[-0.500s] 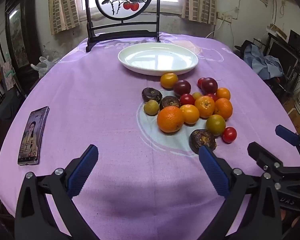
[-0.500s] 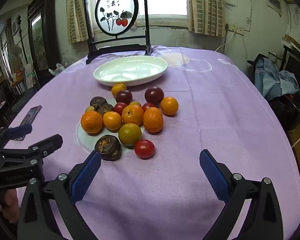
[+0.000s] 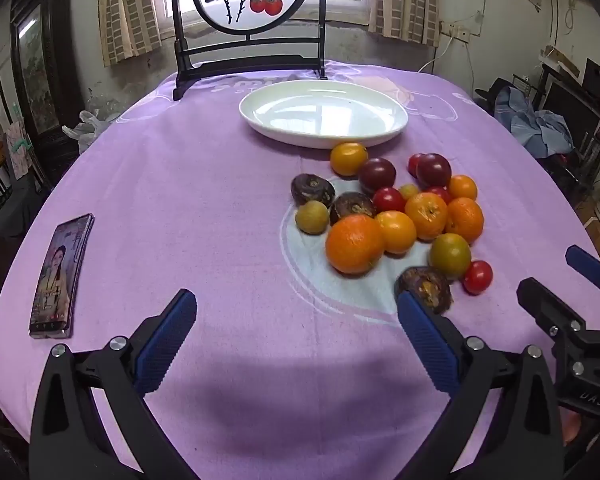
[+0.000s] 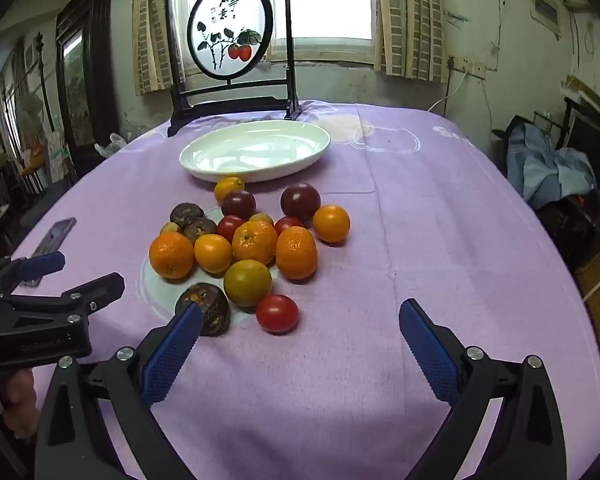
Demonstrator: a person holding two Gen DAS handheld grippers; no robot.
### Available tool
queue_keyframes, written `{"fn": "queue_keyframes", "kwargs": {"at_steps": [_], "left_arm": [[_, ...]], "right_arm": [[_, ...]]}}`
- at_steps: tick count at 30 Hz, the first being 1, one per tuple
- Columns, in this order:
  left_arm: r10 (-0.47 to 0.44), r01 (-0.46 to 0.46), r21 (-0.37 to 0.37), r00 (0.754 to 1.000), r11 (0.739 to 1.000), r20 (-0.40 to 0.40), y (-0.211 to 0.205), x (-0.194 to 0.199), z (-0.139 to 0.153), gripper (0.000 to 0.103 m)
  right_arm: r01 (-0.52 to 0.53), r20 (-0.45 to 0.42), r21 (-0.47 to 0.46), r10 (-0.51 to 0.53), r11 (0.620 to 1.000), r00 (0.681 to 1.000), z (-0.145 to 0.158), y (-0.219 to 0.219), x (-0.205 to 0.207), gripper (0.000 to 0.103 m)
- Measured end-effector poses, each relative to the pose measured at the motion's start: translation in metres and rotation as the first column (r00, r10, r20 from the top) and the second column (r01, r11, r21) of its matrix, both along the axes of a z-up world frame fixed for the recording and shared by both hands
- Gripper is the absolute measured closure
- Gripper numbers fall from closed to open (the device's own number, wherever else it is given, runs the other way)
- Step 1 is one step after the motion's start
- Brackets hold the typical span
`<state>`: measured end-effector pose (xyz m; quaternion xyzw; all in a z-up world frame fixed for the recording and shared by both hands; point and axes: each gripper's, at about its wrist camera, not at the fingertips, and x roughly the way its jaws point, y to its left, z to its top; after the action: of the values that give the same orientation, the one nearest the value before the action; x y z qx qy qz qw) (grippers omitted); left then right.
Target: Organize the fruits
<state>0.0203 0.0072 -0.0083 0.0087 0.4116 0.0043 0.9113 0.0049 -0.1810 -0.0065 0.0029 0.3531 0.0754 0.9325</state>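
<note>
A pile of mixed fruit lies on the purple tablecloth: oranges, red tomatoes, dark plums, brown wrinkled fruits and a green-yellow citrus. An empty white oval plate stands behind the pile. My left gripper is open and empty, in front and left of the pile. My right gripper is open and empty, just in front of the nearest tomato.
A phone lies at the table's left. A black-framed painted screen stands at the back edge behind the plate. The other gripper shows at each view's side.
Both views have come slightly closer to the fruit pile; the fruit and plate have not moved. Both grippers stay open.
</note>
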Motion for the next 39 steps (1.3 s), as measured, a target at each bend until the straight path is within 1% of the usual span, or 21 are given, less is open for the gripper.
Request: {"fn": "queue_keyframes", "kwargs": {"at_steps": [2, 5, 7, 10, 12, 14, 16, 19, 21, 26, 27, 29, 30, 34, 35, 37, 38, 39], "left_arm": [[0.013, -0.013, 0.007, 1.000, 1.000, 0.020, 0.002, 0.006, 0.003, 0.004], [0.007, -0.008, 0.008, 1.000, 1.000, 0.021, -0.002, 0.015, 0.004, 0.004], [-0.001, 0.001, 0.007, 1.000, 1.000, 0.013, -0.003, 0.021, 0.003, 0.004], [-0.002, 0.002, 0.003, 1.000, 1.000, 0.009, -0.003, 0.027, 0.001, 0.004], [-0.003, 0.003, 0.005, 1.000, 1.000, 0.001, -0.004, 0.031, -0.003, 0.004], [-0.004, 0.004, 0.004, 1.000, 1.000, -0.008, -0.004, 0.033, -0.006, 0.004], [-0.004, 0.004, 0.001, 1.000, 1.000, -0.014, -0.004, 0.034, -0.007, 0.004], [-0.004, 0.004, -0.001, 1.000, 1.000, -0.016, -0.005, 0.033, -0.008, 0.004], [-0.004, 0.004, -0.001, 1.000, 1.000, -0.015, -0.005, 0.031, -0.008, 0.004], [-0.001, 0.000, -0.006, 1.000, 1.000, -0.014, -0.004, 0.029, -0.007, 0.004], [0.000, 0.000, -0.008, 1.000, 1.000, -0.012, -0.005, 0.028, -0.006, 0.004], [0.000, 0.000, -0.006, 1.000, 1.000, -0.007, -0.004, 0.024, -0.006, 0.004], [-0.002, 0.002, -0.004, 1.000, 1.000, -0.005, -0.005, 0.023, -0.005, 0.004], [0.001, -0.001, 0.002, 1.000, 1.000, -0.005, -0.004, 0.020, -0.005, 0.004], [0.003, -0.003, 0.002, 1.000, 1.000, -0.007, -0.004, 0.020, -0.005, 0.004], [0.004, -0.004, -0.001, 1.000, 1.000, -0.007, -0.003, 0.019, -0.005, 0.004], [0.002, -0.002, -0.001, 1.000, 1.000, -0.006, -0.003, 0.019, -0.004, 0.004], [0.002, -0.002, 0.001, 1.000, 1.000, -0.004, -0.003, 0.018, -0.004, 0.004]], "right_arm": [[-0.015, 0.016, 0.048, 0.015, 0.999, 1.000, -0.001, -0.007, 0.005, 0.003], [-0.013, -0.017, 0.022, 0.013, 1.000, 1.000, -0.005, -0.006, 0.015, 0.003], [-0.008, -0.043, 0.022, 0.009, 1.000, 0.999, -0.008, -0.006, 0.022, 0.003], [0.017, -0.036, 0.033, -0.016, 0.999, 0.999, -0.008, -0.011, 0.027, 0.003], [0.048, -0.023, 0.011, -0.047, 0.999, 0.999, -0.007, -0.014, 0.029, 0.003], [0.063, -0.028, 0.002, -0.063, 0.998, 0.998, -0.009, -0.016, 0.032, 0.003], [0.048, -0.043, 0.027, -0.047, 0.998, 0.998, -0.010, -0.018, 0.034, 0.003], [0.015, -0.049, 0.089, -0.011, 0.996, 0.999, -0.008, -0.020, 0.031, 0.003], [0.010, -0.038, 0.113, -0.006, 0.994, 0.999, -0.006, -0.020, 0.028, 0.003], [-0.058, -0.017, 0.157, 0.062, 0.986, 0.998, 0.002, -0.013, 0.020, 0.003], [-0.052, -0.016, 0.147, 0.055, 0.988, 0.998, 0.003, -0.012, 0.019, 0.003], [0.009, -0.025, 0.103, -0.007, 0.995, 1.000, 0.003, -0.014, 0.020, 0.003], [0.032, -0.033, 0.097, -0.029, 0.995, 0.999, 0.002, -0.016, 0.021, 0.003], [0.074, -0.043, 0.148, -0.068, 0.986, 0.997, 0.001, -0.031, 0.020, 0.003], [0.090, -0.040, 0.142, -0.085, 0.986, 0.996, 0.001, -0.034, 0.020, 0.003], [0.136, -0.020, 0.072, -0.134, 0.988, 0.991, 0.001, -0.035, 0.019, 0.003], [0.137, -0.006, 0.035, -0.137, 0.990, 0.991, 0.002, -0.032, 0.019, 0.003], [0.119, -0.001, 0.023, -0.119, 0.993, 0.993, 0.003, -0.031, 0.018, 0.003]]}}
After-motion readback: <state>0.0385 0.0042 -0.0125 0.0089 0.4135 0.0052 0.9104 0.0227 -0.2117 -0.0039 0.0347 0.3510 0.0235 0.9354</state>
